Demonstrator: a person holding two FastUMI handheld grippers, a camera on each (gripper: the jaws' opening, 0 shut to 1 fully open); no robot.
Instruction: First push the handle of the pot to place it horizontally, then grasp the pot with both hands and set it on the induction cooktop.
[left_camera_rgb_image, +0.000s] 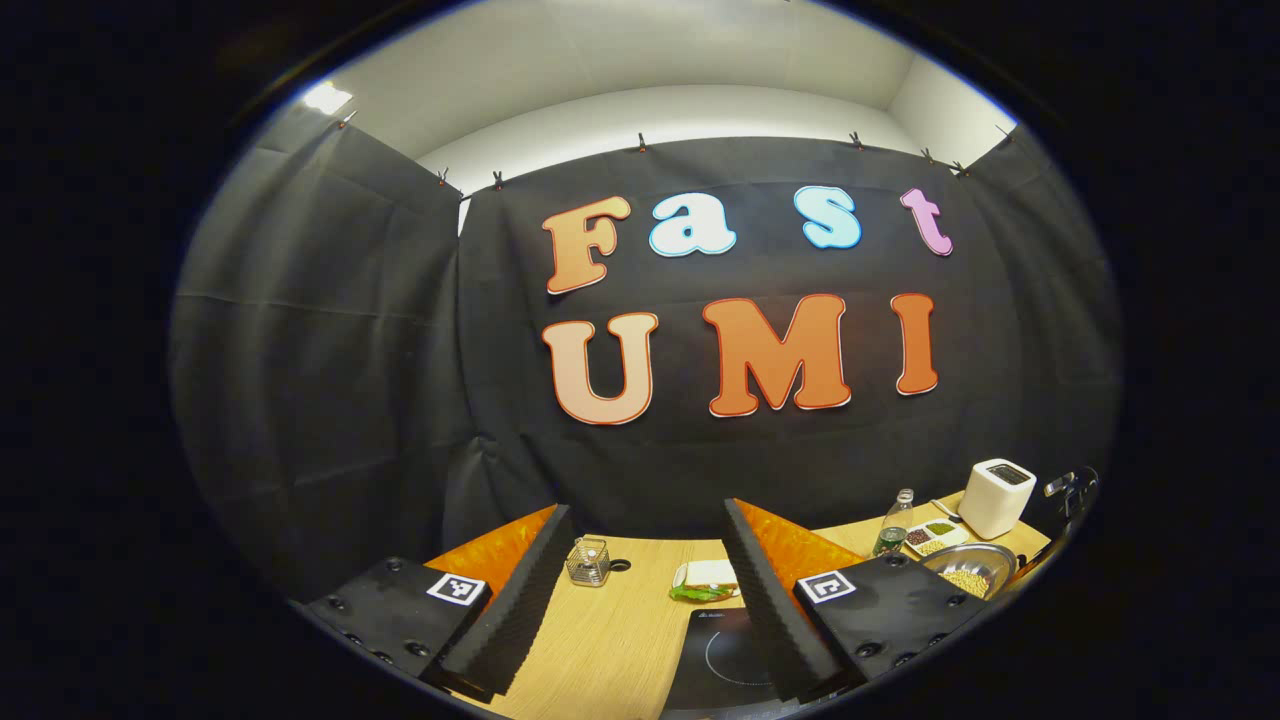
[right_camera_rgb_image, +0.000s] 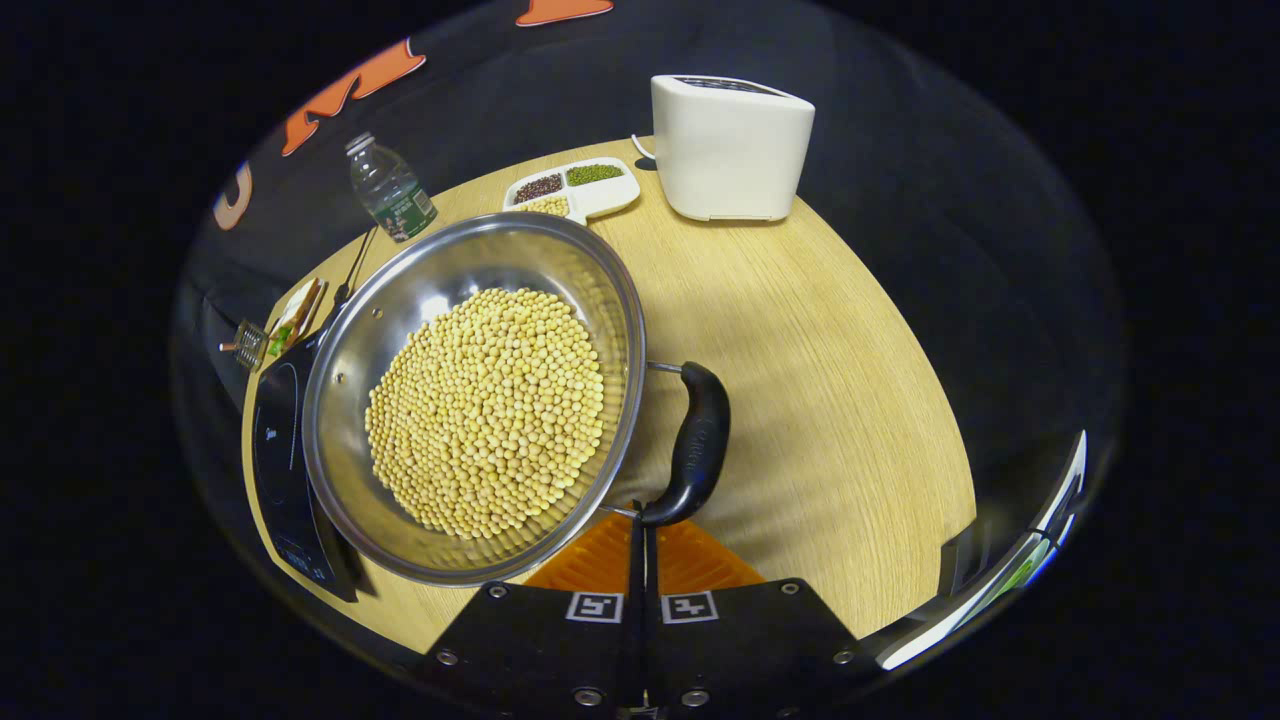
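A steel pot holding yellow beans stands on the wooden table, its left rim overlapping the black induction cooktop. Its black loop handle sticks out on the right side of the bowl. My right gripper is shut, and its joined tips touch the near end of that handle. In the left gripper view, my left gripper is open above the table, with nothing between its fingers. The cooktop lies just beneath it, and the pot sits off to its right.
A white toaster, a divided dish of beans and a plastic bottle stand behind the pot. A small wire basket and a sandwich lie beyond the cooktop. The black booth wall closes the back.
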